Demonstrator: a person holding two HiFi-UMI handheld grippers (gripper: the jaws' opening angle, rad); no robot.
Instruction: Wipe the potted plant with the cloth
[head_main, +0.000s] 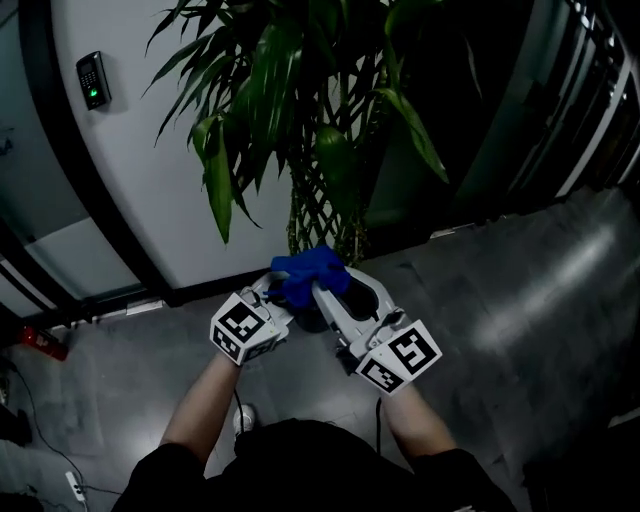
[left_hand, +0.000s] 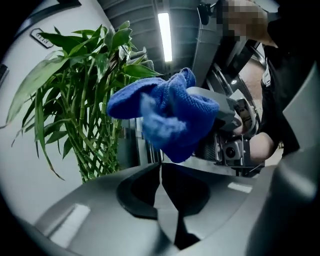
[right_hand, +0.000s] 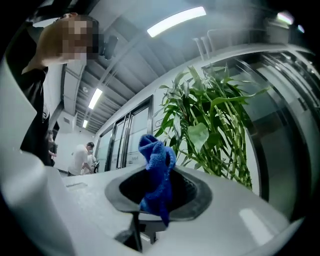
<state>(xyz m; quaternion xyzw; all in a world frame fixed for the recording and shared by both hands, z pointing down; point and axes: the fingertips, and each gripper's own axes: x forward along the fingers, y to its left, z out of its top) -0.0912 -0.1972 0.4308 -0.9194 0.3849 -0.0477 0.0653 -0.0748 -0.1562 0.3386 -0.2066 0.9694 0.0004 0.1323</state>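
Right gripper view: the jaws of the right gripper (right_hand: 150, 210) were seen clamped on a blue microfibre cloth (right_hand: 156, 167). It was pinched near its lower edge, so that most of it stood up above the jaws in a loose bunch. In the left gripper view, the jaws of the left gripper (left_hand: 161, 172) were pressed together with only a thin seam between them, and nothing was held. The cloth hung just beyond their tips, carried by the other gripper.

In the head view, the two grippers were held side by side, their tips nearly meeting at the cloth. They were in front of the plaited stems (head_main: 318, 215) of the potted plant (head_main: 300, 110), whose long green leaves (head_main: 218, 170) spread above. The plant stood on the grey floor (head_main: 520, 290) at the foot of a curved white wall (head_main: 150, 190). No leaf was touched by the cloth.

The cloth was judged light, soft and limp, likely to slip from a shallow pinch, so a thick fold would best be taken deep between the jaws. The leaves were judged thin, flexible and easily creased. Each would best be supported from beneath and wiped lightly from base to tip.
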